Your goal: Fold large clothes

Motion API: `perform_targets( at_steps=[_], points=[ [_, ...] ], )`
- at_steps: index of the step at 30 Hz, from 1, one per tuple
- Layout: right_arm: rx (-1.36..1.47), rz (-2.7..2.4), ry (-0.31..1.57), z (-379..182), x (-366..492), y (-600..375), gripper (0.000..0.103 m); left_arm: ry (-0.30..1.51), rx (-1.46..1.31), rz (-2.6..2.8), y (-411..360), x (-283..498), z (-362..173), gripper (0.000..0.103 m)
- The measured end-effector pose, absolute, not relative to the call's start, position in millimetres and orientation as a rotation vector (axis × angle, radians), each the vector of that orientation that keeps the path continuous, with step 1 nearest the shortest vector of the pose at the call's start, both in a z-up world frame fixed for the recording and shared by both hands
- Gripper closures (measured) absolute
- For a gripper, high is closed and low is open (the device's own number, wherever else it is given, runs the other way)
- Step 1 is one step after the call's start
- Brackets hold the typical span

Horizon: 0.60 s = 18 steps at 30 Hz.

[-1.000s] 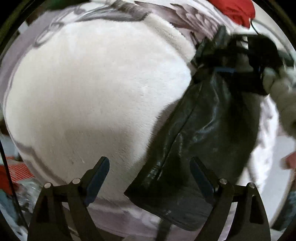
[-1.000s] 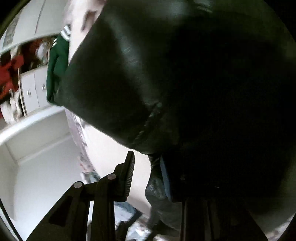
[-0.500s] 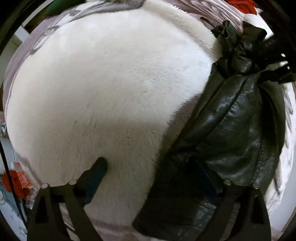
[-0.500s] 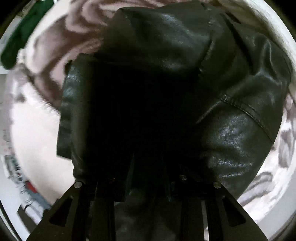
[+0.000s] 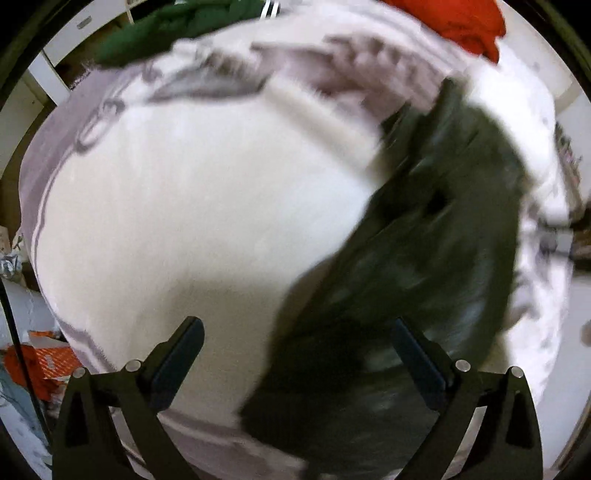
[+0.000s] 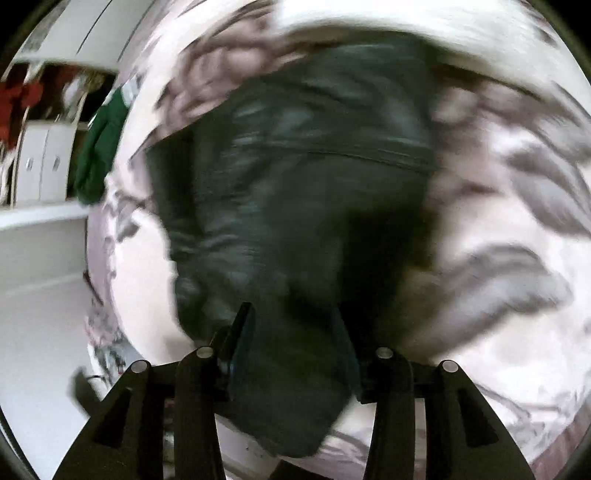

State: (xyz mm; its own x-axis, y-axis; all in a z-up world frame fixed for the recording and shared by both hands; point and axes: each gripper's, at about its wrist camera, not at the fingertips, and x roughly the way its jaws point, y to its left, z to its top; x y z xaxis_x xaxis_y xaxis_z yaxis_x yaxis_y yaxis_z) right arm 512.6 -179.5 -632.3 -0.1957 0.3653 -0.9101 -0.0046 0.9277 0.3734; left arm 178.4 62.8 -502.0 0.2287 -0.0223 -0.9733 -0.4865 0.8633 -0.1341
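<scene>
The left gripper has its fingers spread wide and nothing between them. Its left finger hangs over the white fleece blanket, its right finger over the black leather jacket; whether either touches the cloth cannot be told through the blur.

The right gripper has its fingers partly drawn in, with a fold of the black leather jacket lying between them. The motion blur hides whether the pads actually pinch it.

The jacket lies bunched on the bed, over the right edge of the white blanket and the grey-and-white patterned bedspread. At the far edge of the bed sit a green garment and a red garment. White cabinets stand beyond.
</scene>
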Motion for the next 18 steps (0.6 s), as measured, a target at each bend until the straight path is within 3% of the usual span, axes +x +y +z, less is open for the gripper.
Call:
perform_targets(
  at_steps=[2, 4, 5, 6, 8, 12, 14, 18],
  points=[
    [0.304, 0.284, 1.745, -638, 506, -222, 0.057, 1.285, -0.492, 0.293, 44, 207, -487, 0.0],
    [0.342, 0.241, 1.753, -646, 500, -250, 0.057, 1.282, -0.511, 0.249, 18, 232, -485, 0.012],
    [0.37, 0.221, 1.761, -653, 497, -265, 0.057, 1.28, -0.536, 0.225, 4, 245, -487, 0.035],
    [0.387, 0.209, 1.761, -663, 500, -261, 0.057, 1.284, -0.561, 0.208, 1, 264, -491, 0.069],
    [0.402, 0.189, 1.759, -677, 498, -271, 0.057, 1.333, -0.601, 0.18, -8, 292, -517, 0.093],
    [0.449, 0.239, 1.736, -694, 507, -293, 0.056, 1.424, -0.62, 0.236, -10, 328, -576, 0.093],
    [0.492, 0.317, 1.692, -699, 523, -299, 0.033, 1.395, -0.682, 0.241, -2, 329, -583, 0.093],
    [0.59, 0.516, 1.628, -722, 567, -292, 0.026, 1.355, -0.711, 0.224, 0, 322, -586, 0.092]
  ],
)
